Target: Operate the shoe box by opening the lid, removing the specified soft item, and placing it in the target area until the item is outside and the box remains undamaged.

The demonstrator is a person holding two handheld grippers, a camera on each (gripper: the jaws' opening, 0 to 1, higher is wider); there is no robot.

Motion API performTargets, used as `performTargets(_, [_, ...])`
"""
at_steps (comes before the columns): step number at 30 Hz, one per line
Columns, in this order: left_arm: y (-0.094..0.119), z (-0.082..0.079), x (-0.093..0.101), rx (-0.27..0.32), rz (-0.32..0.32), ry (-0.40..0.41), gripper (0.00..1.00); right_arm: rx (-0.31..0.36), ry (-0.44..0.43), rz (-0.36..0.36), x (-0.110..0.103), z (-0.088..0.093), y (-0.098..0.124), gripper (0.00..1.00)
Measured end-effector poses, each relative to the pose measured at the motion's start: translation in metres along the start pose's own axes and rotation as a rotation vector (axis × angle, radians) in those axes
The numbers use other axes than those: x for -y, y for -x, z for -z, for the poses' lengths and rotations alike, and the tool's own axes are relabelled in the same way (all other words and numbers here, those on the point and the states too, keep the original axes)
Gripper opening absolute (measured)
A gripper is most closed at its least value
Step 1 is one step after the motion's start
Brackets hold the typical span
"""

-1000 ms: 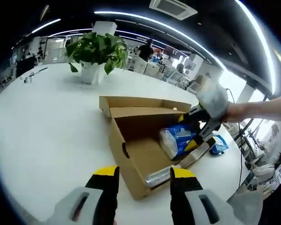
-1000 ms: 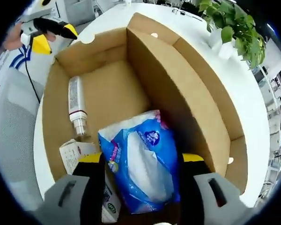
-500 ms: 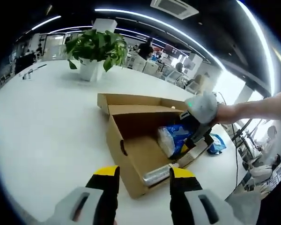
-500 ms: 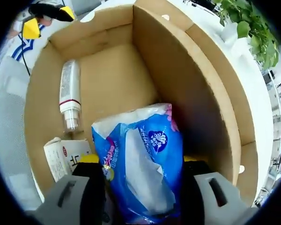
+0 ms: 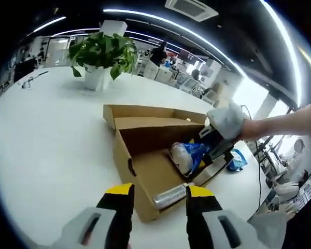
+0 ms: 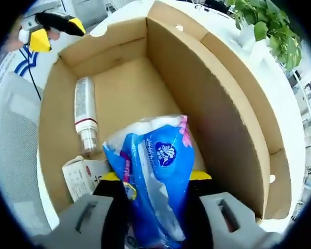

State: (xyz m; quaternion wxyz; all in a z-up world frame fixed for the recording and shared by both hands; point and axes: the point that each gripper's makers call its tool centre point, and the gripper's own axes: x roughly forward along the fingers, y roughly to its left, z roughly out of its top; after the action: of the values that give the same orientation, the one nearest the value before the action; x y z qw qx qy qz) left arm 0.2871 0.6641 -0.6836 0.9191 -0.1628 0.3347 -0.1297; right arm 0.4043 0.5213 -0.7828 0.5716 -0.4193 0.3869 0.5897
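The brown shoe box (image 5: 145, 179) stands open on the white table, its lid (image 5: 145, 111) folded back. A soft blue and white tissue pack (image 6: 156, 171) lies at the box's near end, and my right gripper (image 6: 153, 179) is shut on it, one jaw pressed into each side. In the left gripper view that pack (image 5: 185, 155) sits inside the box under the right gripper (image 5: 206, 150), which reaches in from the right. My left gripper (image 5: 153, 205) hovers open in front of the box, with nothing between its jaws.
A silver-white bottle (image 6: 85, 116) and a small white carton (image 6: 82, 176) lie on the box floor (image 6: 129, 93). Another blue packet (image 5: 237, 160) rests on the table right of the box. A potted plant (image 5: 98, 54) stands at the far side. A grey chair (image 6: 13, 150) is beside the table.
The right jaws have closed in and now squeeze the tissue pack. The left gripper view has shifted slightly; the box stays put.
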Motion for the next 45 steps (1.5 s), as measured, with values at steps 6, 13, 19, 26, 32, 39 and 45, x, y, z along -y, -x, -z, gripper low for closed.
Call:
performTargets(6, [-0.001,-0.003,0.003,0.002,0.009,-0.005,0.4,0.015,0.017,0.045,-0.001,-0.004,0.007,0.31])
performTargets(13, [-0.001,-0.004,0.007,0.005,0.019,-0.024,0.4,0.036,0.019,0.07,-0.001,-0.01,0.018,0.29])
performTargets(19, [0.002,-0.002,0.014,-0.001,0.027,-0.044,0.41,0.062,0.021,0.115,0.001,-0.017,0.031,0.29])
performTargets(26, [0.006,-0.002,0.025,-0.004,0.041,-0.057,0.42,0.116,0.024,0.15,0.0,-0.034,0.052,0.28])
performTargets(32, [0.008,-0.004,0.039,-0.004,0.06,-0.081,0.42,0.128,0.031,0.187,-0.001,-0.034,0.072,0.28])
performTargets(39, [0.007,-0.007,0.049,0.001,0.08,-0.099,0.42,0.136,0.016,0.217,0.001,-0.029,0.088,0.28])
performTargets(45, [0.009,-0.008,0.058,0.004,0.091,-0.111,0.42,0.139,0.02,0.24,-0.003,-0.025,0.102,0.28])
